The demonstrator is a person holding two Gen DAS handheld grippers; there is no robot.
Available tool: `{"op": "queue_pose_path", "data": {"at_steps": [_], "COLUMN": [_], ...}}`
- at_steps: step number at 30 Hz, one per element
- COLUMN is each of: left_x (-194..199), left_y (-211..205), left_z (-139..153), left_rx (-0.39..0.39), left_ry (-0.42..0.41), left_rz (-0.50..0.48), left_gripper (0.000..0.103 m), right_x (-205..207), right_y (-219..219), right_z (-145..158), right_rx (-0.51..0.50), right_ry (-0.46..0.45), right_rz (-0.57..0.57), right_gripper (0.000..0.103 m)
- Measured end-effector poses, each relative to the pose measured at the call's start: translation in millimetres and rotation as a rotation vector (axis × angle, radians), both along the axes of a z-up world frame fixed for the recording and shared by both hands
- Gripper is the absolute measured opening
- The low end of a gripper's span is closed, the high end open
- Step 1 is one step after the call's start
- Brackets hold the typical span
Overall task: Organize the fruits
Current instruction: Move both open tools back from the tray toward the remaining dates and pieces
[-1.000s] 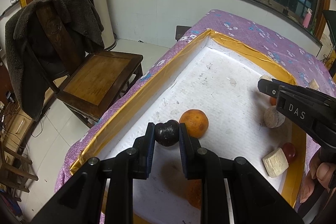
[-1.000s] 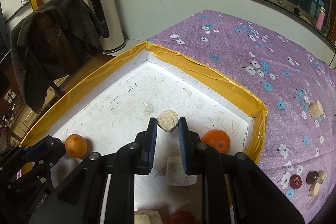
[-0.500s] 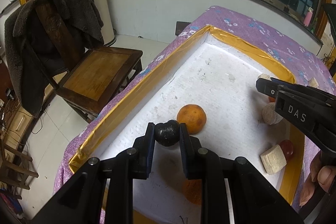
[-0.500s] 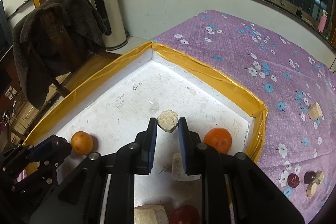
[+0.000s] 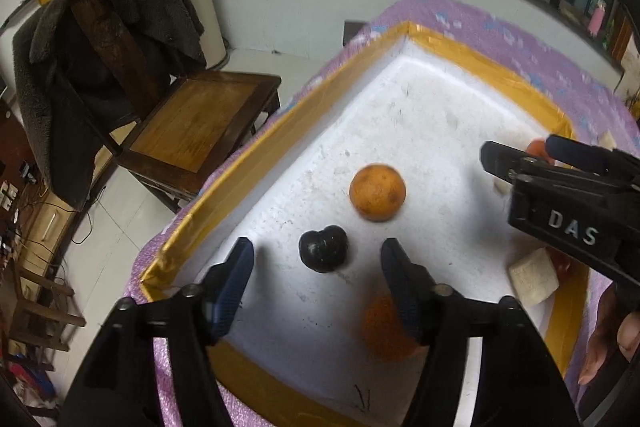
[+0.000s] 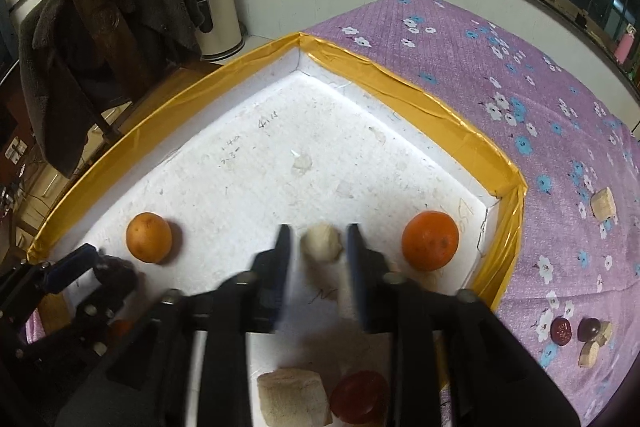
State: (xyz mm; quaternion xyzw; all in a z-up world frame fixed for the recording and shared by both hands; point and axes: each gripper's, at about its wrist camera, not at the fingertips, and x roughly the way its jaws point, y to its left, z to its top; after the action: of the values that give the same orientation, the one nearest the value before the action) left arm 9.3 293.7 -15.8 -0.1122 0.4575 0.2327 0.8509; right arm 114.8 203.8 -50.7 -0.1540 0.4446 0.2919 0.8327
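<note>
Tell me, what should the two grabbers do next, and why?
Probably lift both straight up and away. The left gripper is open, with the dark fruit lying free on the white tray. The right gripper is open too, with the pale lump loose between its fingers.

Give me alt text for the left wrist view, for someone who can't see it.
The left gripper is open around a black fruit lying on the floor of a white tray with a yellow rim. An orange sits just beyond the fruit, and the right gripper reaches in from the right.
</note>
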Motion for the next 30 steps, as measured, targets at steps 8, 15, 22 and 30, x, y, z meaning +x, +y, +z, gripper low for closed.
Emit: {"op": "queue_pose_path", "data": {"at_steps": [8,15,22,30], "left_x": [-20.9,-55.7,-31.2,21.4], "left_y": [-5.0,-26.0,-127.9,-215.1], "left_z": [16.0,44.1,41.1,11.4], "left_rx": [-0.03,0.019,0.05,0.031], "left_ry": [-0.067,-0.257,-0.282,-0.196], "left_rz": [0.021,0.1,-0.199,-0.42], "left_gripper": [0.069,0.088,0.09,0.09], "right_x": [-6.5,-28.1,-37.7,-32.4], "right_y": [-53.1,-185.9,-329.4,-406.2], "right_z": [35.8,40.8,4.1,-14.8], "right_rx": [0.127,0.145,0.093,0.104], "right_ry": [-0.08,-0.196,-0.161,-0.113], "right_rz": [-0.098,-0.308,-0.529,-0.613], "right_gripper": [0.076,0.096,0.101,0.101]}}
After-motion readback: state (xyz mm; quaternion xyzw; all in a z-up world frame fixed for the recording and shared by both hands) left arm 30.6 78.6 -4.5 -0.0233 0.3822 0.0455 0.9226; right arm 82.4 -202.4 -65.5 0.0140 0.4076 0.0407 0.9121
